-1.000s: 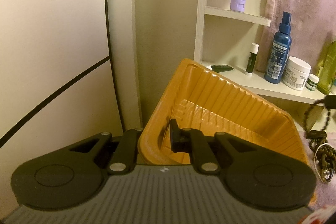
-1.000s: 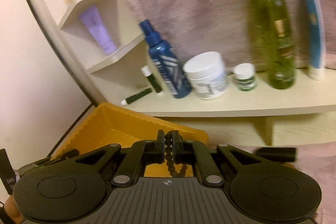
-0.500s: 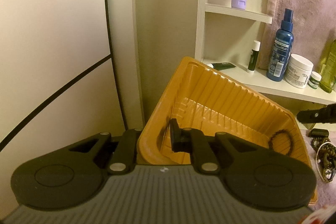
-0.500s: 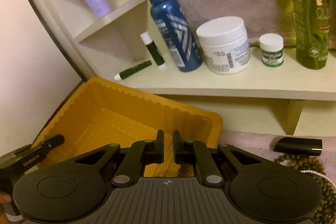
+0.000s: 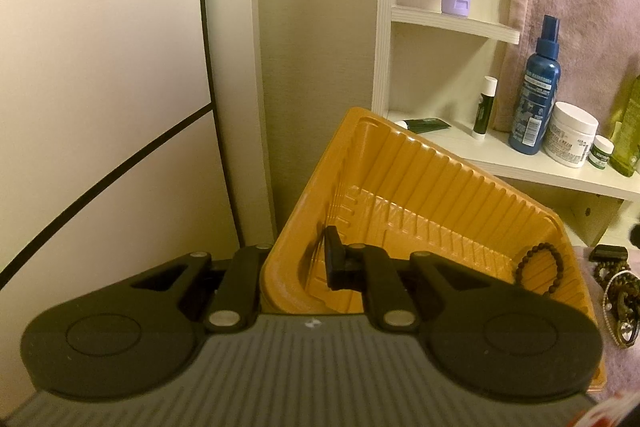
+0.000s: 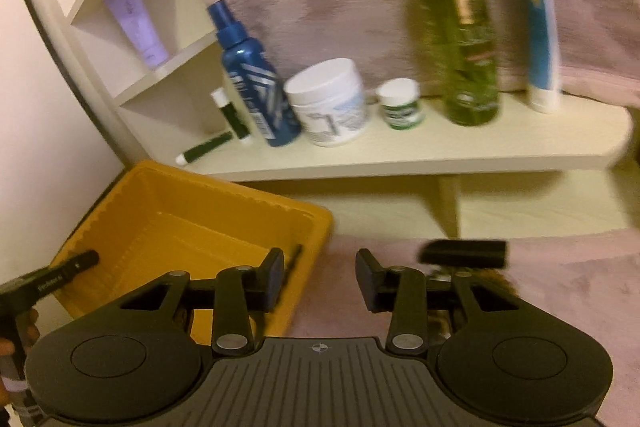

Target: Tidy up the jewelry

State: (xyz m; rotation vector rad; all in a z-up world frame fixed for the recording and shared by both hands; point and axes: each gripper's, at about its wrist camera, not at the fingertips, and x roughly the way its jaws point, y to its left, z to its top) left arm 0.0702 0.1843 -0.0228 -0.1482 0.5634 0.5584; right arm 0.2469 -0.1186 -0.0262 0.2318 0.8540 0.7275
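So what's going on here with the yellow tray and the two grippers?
A person is sorting jewelry with two handheld grippers. The left gripper is shut on the near wall of the yellow tray, holding it tilted. A dark beaded bracelet lies inside the tray. The right gripper is empty, its jaws opening beside the tray over the pink cloth, where more beaded jewelry waits.

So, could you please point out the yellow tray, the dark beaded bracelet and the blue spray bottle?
yellow tray [image 5: 420,167], left wrist view, ribbed far wall.
dark beaded bracelet [image 5: 520,267], left wrist view, left side of the bead loop.
blue spray bottle [image 6: 256,91], right wrist view, middle of the body.
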